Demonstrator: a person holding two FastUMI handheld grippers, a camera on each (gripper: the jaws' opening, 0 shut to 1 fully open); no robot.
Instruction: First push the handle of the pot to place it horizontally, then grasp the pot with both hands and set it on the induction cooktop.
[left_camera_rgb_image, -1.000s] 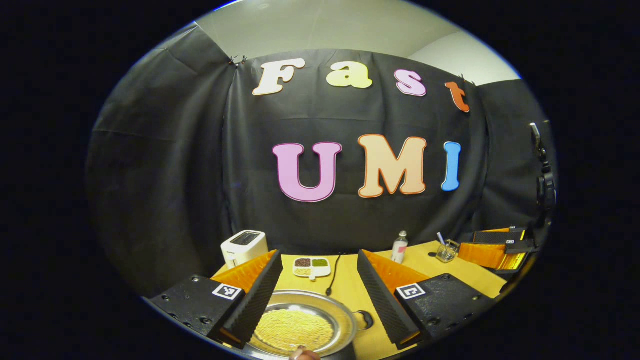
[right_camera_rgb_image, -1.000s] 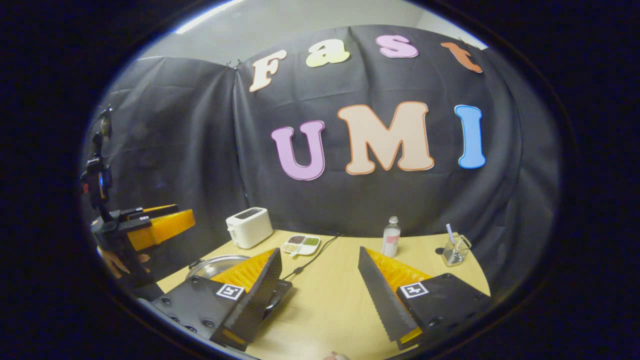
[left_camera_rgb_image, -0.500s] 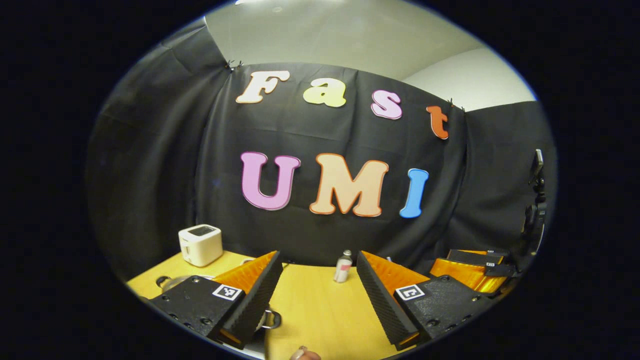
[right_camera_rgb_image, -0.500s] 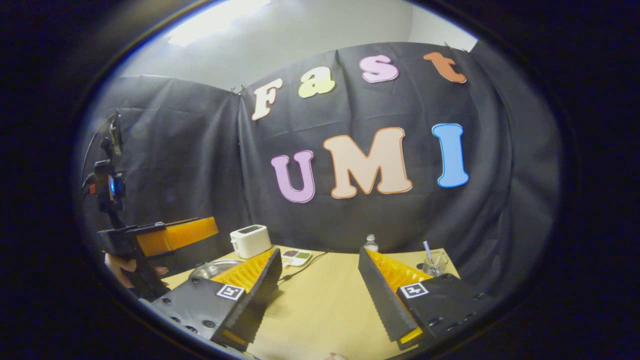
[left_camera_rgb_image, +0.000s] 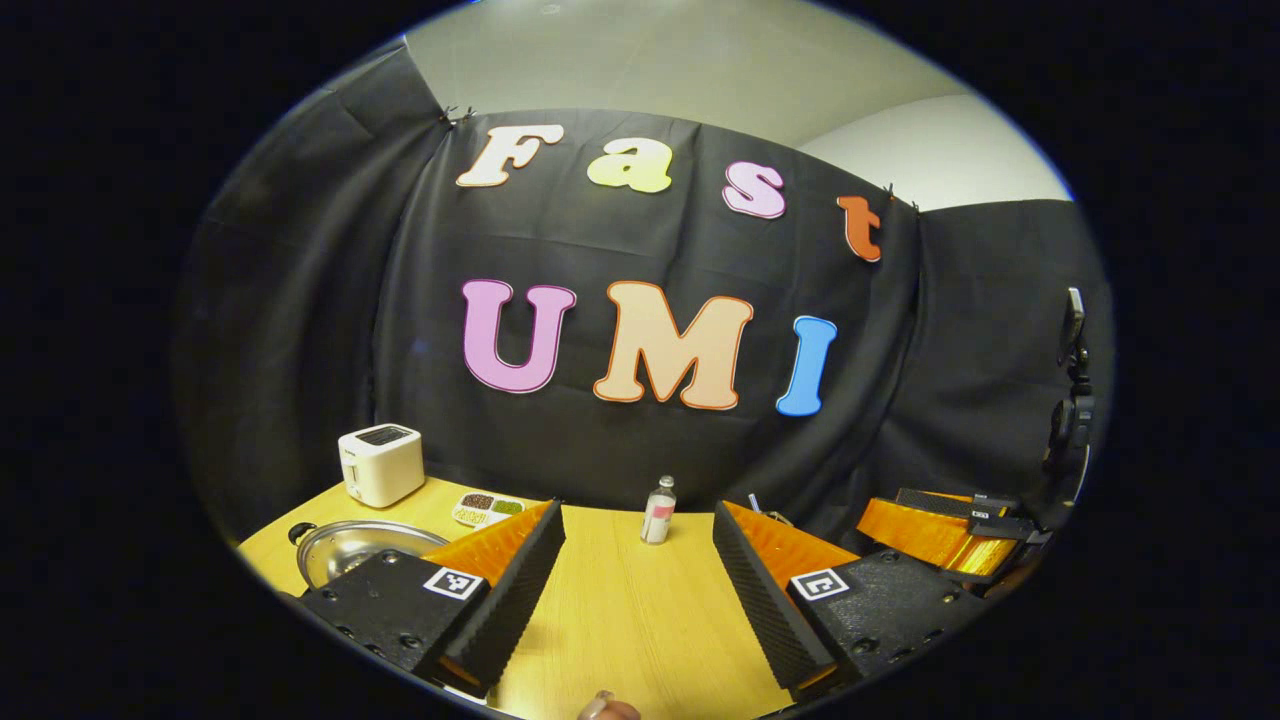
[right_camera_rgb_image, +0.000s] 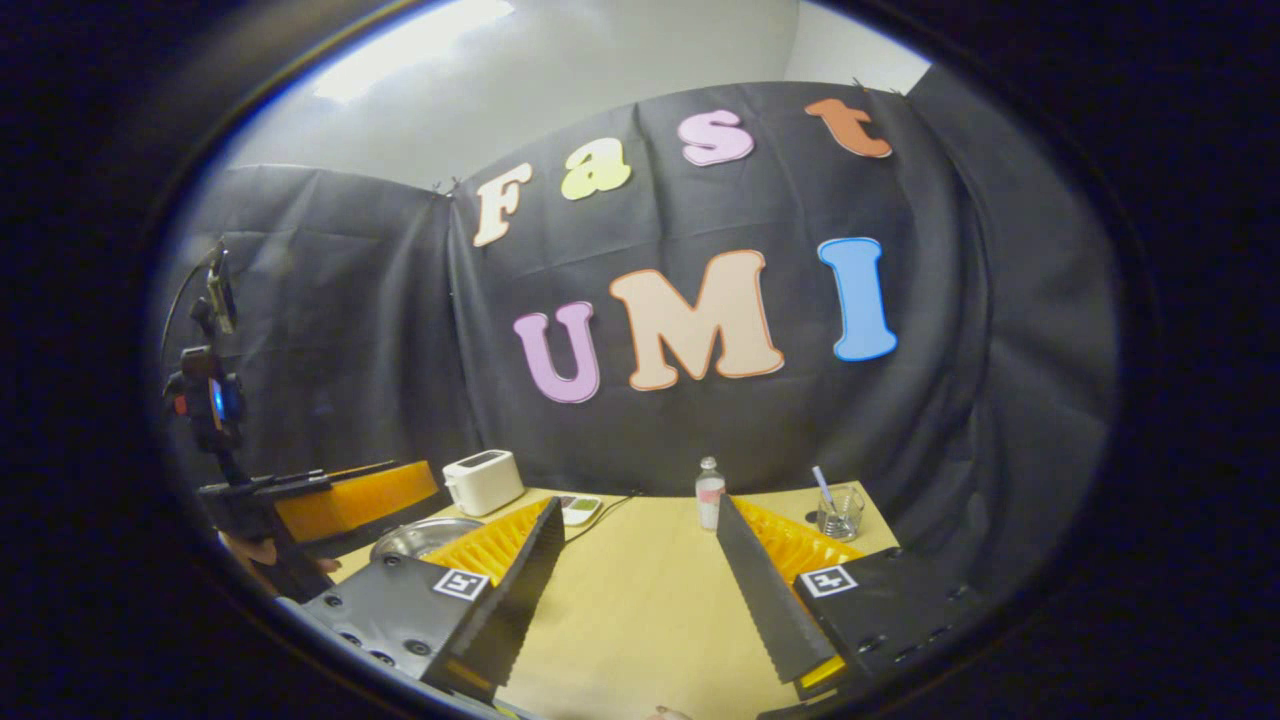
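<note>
Well, taken from the left, the steel pot (left_camera_rgb_image: 360, 548) sits at the near-left edge of the wooden surface (left_camera_rgb_image: 620, 610), in front of the white toaster (left_camera_rgb_image: 380, 464), one small black side handle showing at its rim. The left tongs (left_camera_rgb_image: 635, 580) stand apart over bare wood to its right, and the right tongs (right_camera_rgb_image: 640, 585), also apart, hang over the surface's middle, holding nothing. To push the handle well, I judge the left tongs should swing towards the pot and nudge gently, so the pot turns without sliding.
</note>
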